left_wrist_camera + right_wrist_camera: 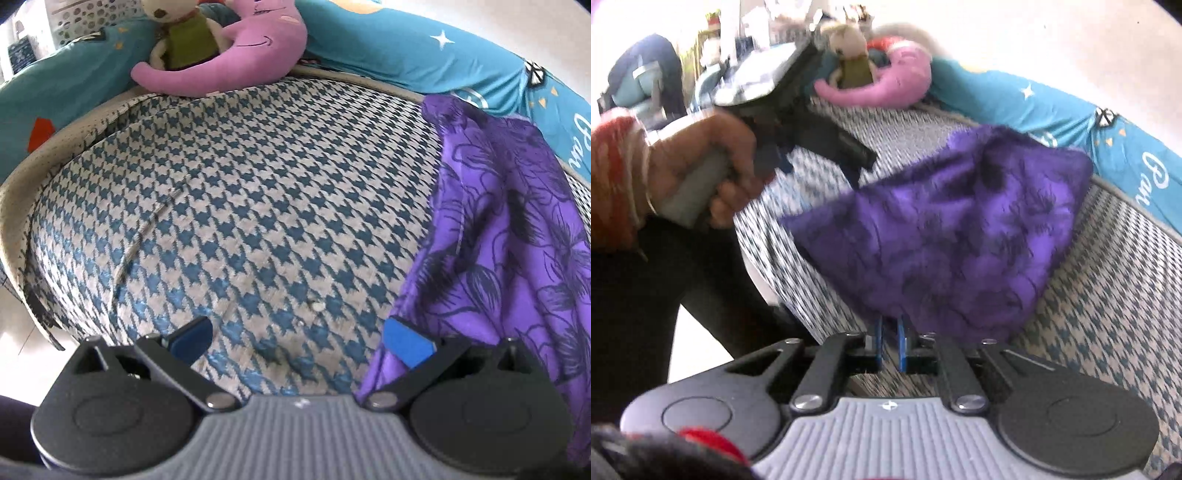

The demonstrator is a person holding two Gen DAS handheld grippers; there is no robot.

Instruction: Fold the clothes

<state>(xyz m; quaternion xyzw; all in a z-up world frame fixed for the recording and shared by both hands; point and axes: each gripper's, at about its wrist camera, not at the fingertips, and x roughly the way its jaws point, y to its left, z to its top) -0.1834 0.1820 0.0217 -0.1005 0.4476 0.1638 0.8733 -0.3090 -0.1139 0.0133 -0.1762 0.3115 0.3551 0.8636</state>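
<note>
A purple garment with a dark flower print (945, 229) is bunched and lifted over the houndstooth bed cover (1108, 314). My right gripper (890, 341) is shut on its lower edge, blue pads nearly together with the cloth rising from them. In the left wrist view the same purple garment (509, 236) hangs down the right side. My left gripper (299, 341) stands open over the bed cover (240, 192); its right pad (406, 345) is at the cloth's edge, and nothing lies between the pads. A hand holds the left gripper (860, 166) just left of the garment.
A pink plush toy (236, 62) and a small stuffed animal in a green top (184, 33) lie at the bed's far edge. A teal quilt with stars (424, 48) runs along the back. The person's dark-clothed legs (683, 295) stand at the bed's left side.
</note>
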